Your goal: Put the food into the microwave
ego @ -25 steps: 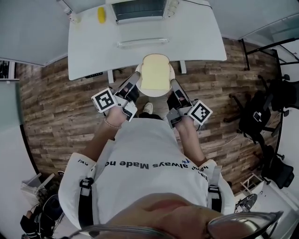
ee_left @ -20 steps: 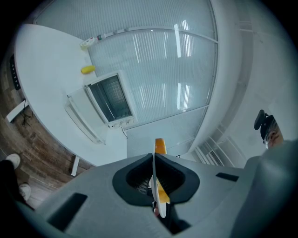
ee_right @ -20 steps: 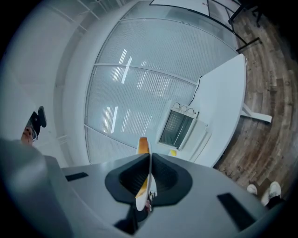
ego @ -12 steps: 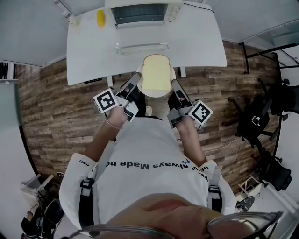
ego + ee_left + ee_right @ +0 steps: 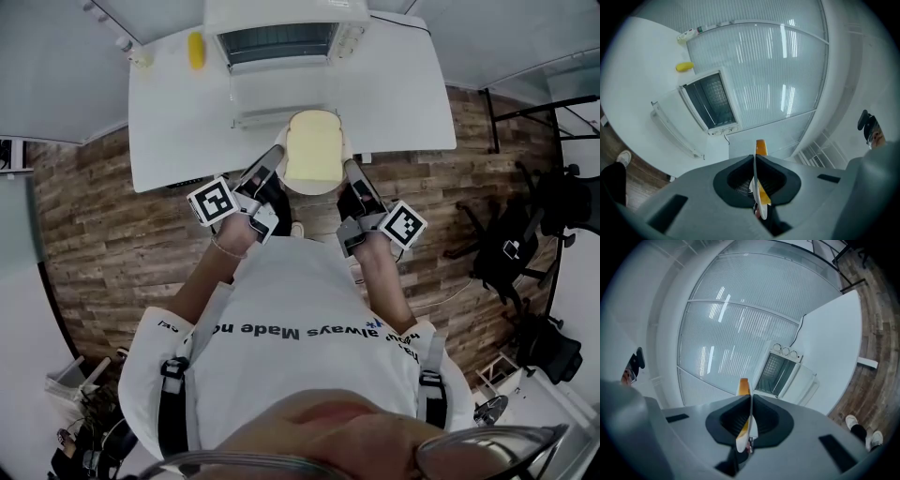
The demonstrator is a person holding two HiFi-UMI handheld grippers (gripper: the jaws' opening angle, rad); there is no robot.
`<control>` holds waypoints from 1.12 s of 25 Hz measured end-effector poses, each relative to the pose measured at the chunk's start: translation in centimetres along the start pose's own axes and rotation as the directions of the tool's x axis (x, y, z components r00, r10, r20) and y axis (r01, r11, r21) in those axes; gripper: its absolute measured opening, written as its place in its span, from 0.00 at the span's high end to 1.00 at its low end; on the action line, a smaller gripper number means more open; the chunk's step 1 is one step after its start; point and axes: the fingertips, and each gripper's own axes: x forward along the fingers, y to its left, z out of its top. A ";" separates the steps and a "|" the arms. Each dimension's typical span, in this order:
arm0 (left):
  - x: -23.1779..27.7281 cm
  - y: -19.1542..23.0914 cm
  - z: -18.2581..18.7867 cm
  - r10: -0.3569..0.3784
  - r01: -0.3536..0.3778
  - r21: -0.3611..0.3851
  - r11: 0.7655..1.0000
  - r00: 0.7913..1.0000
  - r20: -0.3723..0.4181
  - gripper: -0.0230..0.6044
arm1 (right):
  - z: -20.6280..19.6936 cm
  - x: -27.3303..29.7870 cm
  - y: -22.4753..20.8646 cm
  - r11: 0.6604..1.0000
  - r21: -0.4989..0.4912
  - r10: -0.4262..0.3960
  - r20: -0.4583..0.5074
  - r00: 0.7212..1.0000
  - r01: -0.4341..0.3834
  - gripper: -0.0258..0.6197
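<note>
1. In the head view, a person holds one white plate (image 5: 316, 188) with one slice of bread (image 5: 312, 148) in front of the microwave (image 5: 281, 36). The plate is over the near edge of the white table (image 5: 178, 112) on which the microwave stands.
2. Two grippers carry the plate, each with one marker cube. The left gripper (image 5: 273, 161) is clenched on one side of the rim and the right gripper (image 5: 348, 171) on the opposite side.
3. The microwave's door (image 5: 281, 116) lies open and flat, between the microwave's cavity and the plate.
4. One yellow object (image 5: 195, 49) lies on the table just beside the microwave, on the left gripper's side.
5. The left gripper view shows what the head view cannot. The plate (image 5: 757, 190) is seen edge-on, a thin white line pinched between the dark jaw pads, with the bread's orange crust (image 5: 761, 147) rising above it. Beyond are the microwave (image 5: 710, 101), its dropped door (image 5: 675, 133), the yellow object (image 5: 685, 67) and one shoe (image 5: 623, 158).
6. The right gripper view shows the same edge-on pinch on the plate (image 5: 749, 426). It also shows three round knobs (image 5: 785, 351) on the microwave (image 5: 776, 373) and two shoes (image 5: 853, 421) on the wood floor (image 5: 876, 376).
</note>
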 end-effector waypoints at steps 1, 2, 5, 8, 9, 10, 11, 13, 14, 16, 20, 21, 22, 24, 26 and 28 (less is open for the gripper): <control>0.5 0.2 0.6 0.002 -0.002 0.000 1.000 1.000 -0.001 0.93 | 0.3 0.7 -0.1 1.000 0.002 -0.003 -0.002 1.000 0.003 0.93; 0.9 0.4 1.2 0.004 -0.004 0.001 1.000 1.000 -0.003 0.93 | 0.6 1.3 -0.2 1.000 0.004 -0.004 -0.004 1.000 0.004 0.93; 2.2 0.7 3.0 0.004 -0.004 0.006 1.000 1.000 -0.006 0.93 | 1.6 3.3 -0.2 1.000 -0.003 -0.003 -0.006 1.000 0.003 0.93; 3.7 1.5 5.2 0.007 -0.007 -0.004 1.000 1.000 -0.004 0.93 | 2.7 5.9 -0.5 1.000 0.001 -0.010 -0.007 1.000 0.010 0.93; 4.2 1.7 5.9 0.009 -0.009 -0.009 1.000 1.000 -0.005 0.93 | 3.0 6.8 -0.6 1.000 0.002 -0.013 -0.008 1.000 0.013 0.93; 4.6 2.0 6.7 0.010 -0.010 -0.012 1.000 1.000 -0.007 0.93 | 3.3 7.6 -0.7 1.000 0.002 -0.017 -0.010 1.000 0.017 0.93; 5.1 2.3 7.5 0.012 -0.012 -0.012 1.000 1.000 -0.009 0.93 | 3.7 8.5 -0.8 1.000 -0.001 -0.019 -0.012 1.000 0.019 0.93; 6.2 2.8 9.0 0.016 -0.016 -0.014 1.000 1.000 -0.013 0.93 | 4.4 10.3 -1.0 1.000 -0.001 -0.022 -0.013 1.000 0.022 0.93; 6.7 3.1 9.7 0.018 -0.018 -0.016 1.000 1.000 -0.013 0.93 | 4.7 11.1 -1.0 1.000 0.001 -0.023 -0.014 1.000 0.023 0.93; 7.4 3.5 11.2 0.023 -0.023 -0.012 1.000 1.000 -0.015 0.93 | 5.3 12.7 -1.1 1.000 0.002 -0.028 -0.015 0.999 0.028 0.93; 8.3 4.4 14.0 0.040 -0.039 0.041 0.998 0.999 -0.023 0.93 | 6.0 15.6 -1.0 0.999 -0.001 -0.032 -0.018 0.999 0.032 0.93; 8.4 4.7 14.7 0.044 -0.043 0.054 0.998 0.999 -0.024 0.93 | 6.1 16.3 -0.9 1.000 -0.005 -0.029 -0.021 0.999 0.029 0.93; 8.5 4.9 15.2 0.047 -0.046 0.056 0.997 0.999 -0.023 0.93 | 6.1 17.0 -0.9 1.000 -0.009 -0.027 -0.024 0.999 0.027 0.93; 8.8 5.3 16.1 0.046 -0.045 0.024 0.999 0.999 -0.014 0.93 | 6.2 18.2 -1.1 1.000 -0.009 -0.027 -0.028 0.999 0.027 0.93; 9.1 5.7 17.0 0.042 -0.042 0.008 0.999 0.999 -0.012 0.93 | 6.2 19.3 -1.3 1.000 -0.003 -0.031 -0.031 0.999 0.031 0.93; 9.3 6.4 17.8 0.053 -0.052 0.038 0.998 0.998 -0.020 0.93 | 6.3 20.1 -1.5 0.999 0.000 -0.037 -0.032 0.999 0.037 0.93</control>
